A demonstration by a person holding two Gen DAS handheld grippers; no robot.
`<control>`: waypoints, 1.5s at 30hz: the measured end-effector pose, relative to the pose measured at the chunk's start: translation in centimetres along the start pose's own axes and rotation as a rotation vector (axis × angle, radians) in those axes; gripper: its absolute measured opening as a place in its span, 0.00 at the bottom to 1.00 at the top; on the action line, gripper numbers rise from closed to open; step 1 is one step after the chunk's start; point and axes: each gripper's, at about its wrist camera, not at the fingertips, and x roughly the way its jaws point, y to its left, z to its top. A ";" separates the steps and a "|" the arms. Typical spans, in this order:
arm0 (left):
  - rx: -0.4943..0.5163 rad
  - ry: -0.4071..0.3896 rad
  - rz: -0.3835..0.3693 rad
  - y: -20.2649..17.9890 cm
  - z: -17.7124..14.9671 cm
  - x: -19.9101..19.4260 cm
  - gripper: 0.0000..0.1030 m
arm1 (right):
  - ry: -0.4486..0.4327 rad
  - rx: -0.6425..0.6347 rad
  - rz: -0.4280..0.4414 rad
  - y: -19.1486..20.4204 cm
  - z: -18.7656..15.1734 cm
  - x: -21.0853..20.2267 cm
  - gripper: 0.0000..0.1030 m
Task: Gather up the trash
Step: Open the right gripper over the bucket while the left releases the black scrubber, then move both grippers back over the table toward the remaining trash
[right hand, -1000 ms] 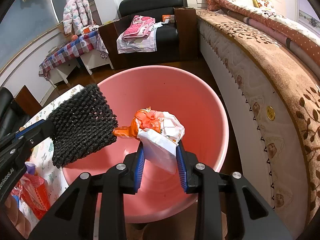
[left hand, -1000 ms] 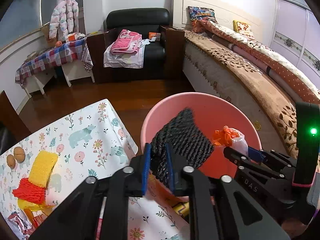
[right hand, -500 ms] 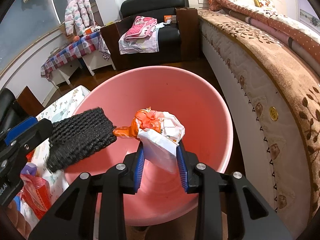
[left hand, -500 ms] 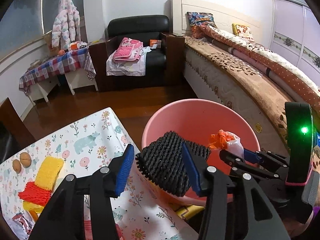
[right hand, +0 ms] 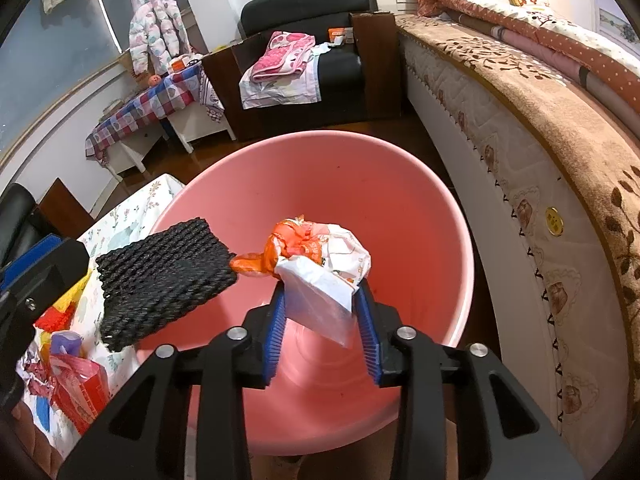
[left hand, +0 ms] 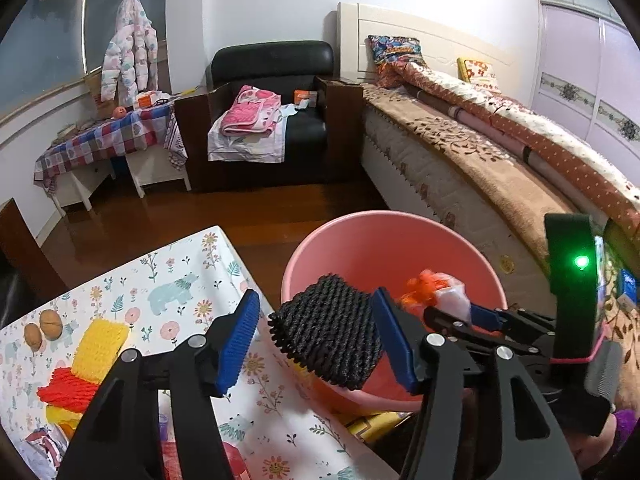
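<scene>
A pink bucket [left hand: 372, 240] stands on the floor between the table and the bed; it also shows in the right wrist view [right hand: 420, 208]. My left gripper [left hand: 320, 340] is open. A black foam net [left hand: 328, 332] lies loose between its fingers over the bucket's near rim, touching the right finger; it also shows in the right wrist view [right hand: 164, 272]. My right gripper [right hand: 320, 332] is shut on a crumpled white and orange wrapper [right hand: 320, 260] above the bucket's inside. The wrapper also shows in the left wrist view [left hand: 436, 292].
The table with a flowered cloth [left hand: 180, 280] holds yellow and red foam nets [left hand: 88, 356], two walnuts [left hand: 40, 328] and red wrappers [right hand: 76, 384]. A bed [left hand: 480, 152] runs along the right. A black armchair [left hand: 272, 112] stands behind.
My left gripper has opened and let go of the black foam net, which has tipped from upright to flat over the bucket's rim. My right gripper has held still with the wrapper.
</scene>
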 end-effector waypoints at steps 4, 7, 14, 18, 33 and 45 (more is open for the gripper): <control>-0.031 -0.004 -0.034 0.6 0.3 -0.5 0.57 | 0.009 0.013 0.040 -0.1 0.1 0.0 0.44; -0.043 -0.013 -0.034 1.0 0.4 -0.9 0.57 | 0.003 0.019 0.047 -0.1 0.2 -0.2 0.46; -0.062 -0.043 -0.005 2.6 0.3 -2.9 0.57 | -0.058 -0.024 0.092 0.7 -0.4 -2.6 0.47; -0.083 -0.067 0.028 4.5 -0.2 -5.0 0.57 | -0.162 -0.092 0.153 2.2 -1.1 -4.9 0.47; -0.187 -0.158 0.217 13.8 -5.5 -16.3 0.57 | -0.202 -0.322 0.261 8.9 -4.5 -8.6 0.47; -0.305 -0.119 0.380 21.5 -12.2 -21.8 0.57 | -0.170 -0.363 0.354 12.2 -6.4 -9.3 0.47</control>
